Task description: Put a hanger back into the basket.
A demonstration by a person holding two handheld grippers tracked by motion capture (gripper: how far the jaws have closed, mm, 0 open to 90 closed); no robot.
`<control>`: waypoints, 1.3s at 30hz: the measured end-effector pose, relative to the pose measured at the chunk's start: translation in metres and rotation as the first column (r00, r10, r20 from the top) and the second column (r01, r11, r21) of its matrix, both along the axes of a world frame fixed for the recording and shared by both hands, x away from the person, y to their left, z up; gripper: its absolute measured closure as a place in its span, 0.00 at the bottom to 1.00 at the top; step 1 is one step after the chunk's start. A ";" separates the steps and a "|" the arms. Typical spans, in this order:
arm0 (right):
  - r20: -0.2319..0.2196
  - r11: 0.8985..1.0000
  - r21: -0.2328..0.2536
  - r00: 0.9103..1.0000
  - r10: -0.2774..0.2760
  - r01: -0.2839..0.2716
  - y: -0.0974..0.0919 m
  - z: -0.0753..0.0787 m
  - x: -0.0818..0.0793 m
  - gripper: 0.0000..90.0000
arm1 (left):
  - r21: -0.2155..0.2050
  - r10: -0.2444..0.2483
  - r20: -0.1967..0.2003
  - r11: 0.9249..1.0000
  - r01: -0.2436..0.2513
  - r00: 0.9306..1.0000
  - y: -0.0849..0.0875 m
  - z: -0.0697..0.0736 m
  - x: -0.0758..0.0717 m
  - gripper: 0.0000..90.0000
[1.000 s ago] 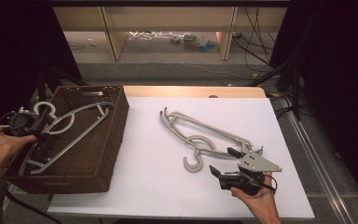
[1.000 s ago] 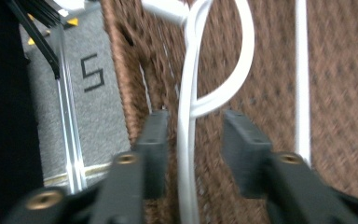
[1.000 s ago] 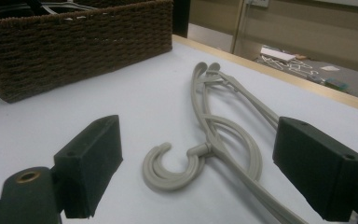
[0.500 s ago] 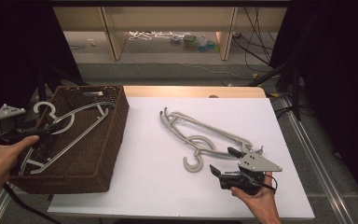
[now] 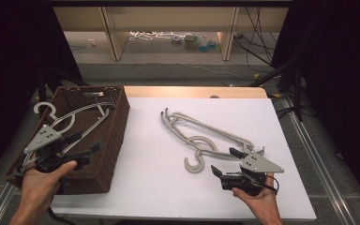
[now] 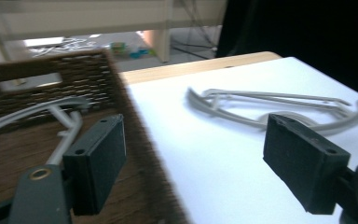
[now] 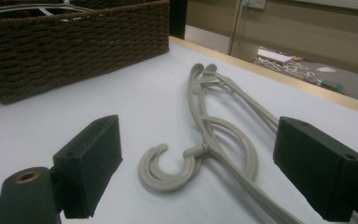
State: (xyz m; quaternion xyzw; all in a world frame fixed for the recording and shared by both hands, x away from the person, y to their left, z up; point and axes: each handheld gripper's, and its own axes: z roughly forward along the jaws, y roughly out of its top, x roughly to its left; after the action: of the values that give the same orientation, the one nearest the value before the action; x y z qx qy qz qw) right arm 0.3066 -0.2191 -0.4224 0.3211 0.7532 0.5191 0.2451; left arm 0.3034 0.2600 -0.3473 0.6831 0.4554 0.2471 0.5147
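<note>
Two grey plastic hangers (image 5: 201, 137) lie stacked on the white table top, hooks toward me; the right gripper view has them (image 7: 214, 140) just ahead of its jaws. My right gripper (image 5: 226, 162) rests near the table's front right, open and empty, a short way from the hooks. Another grey hanger (image 5: 75, 123) lies in the brown wicker basket (image 5: 115, 136) at the left, its hook over the far left rim. My left gripper (image 5: 85, 144) hovers open over the basket's near right part, empty. In the left gripper view the basket wall (image 6: 140, 140) runs between the jaws.
The white sheet (image 5: 159, 187) covers a wooden table whose far edge (image 5: 192, 91) shows. Beyond it stands a low shelf unit (image 5: 168, 28) with cables and small items on the floor. A metal rail (image 5: 318, 154) runs along the right side.
My left gripper has let go of the basket's hanger and swung from the basket's far left to its near right, now open. The right gripper has stayed put.
</note>
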 end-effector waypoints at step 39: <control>-0.007 0.999 0.020 0.999 0.032 -0.031 -0.001 -0.007 0.002 0.18 | -0.040 -0.213 0.158 0.974 0.222 0.964 -0.064 -0.074 -0.008 0.18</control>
State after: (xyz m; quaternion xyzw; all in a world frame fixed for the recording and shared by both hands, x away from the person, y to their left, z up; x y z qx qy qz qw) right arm 0.3090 -0.2201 -0.4294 0.3136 0.7541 0.5289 0.2309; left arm 0.2956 0.1962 -0.4214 0.6929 0.3437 0.2274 0.5916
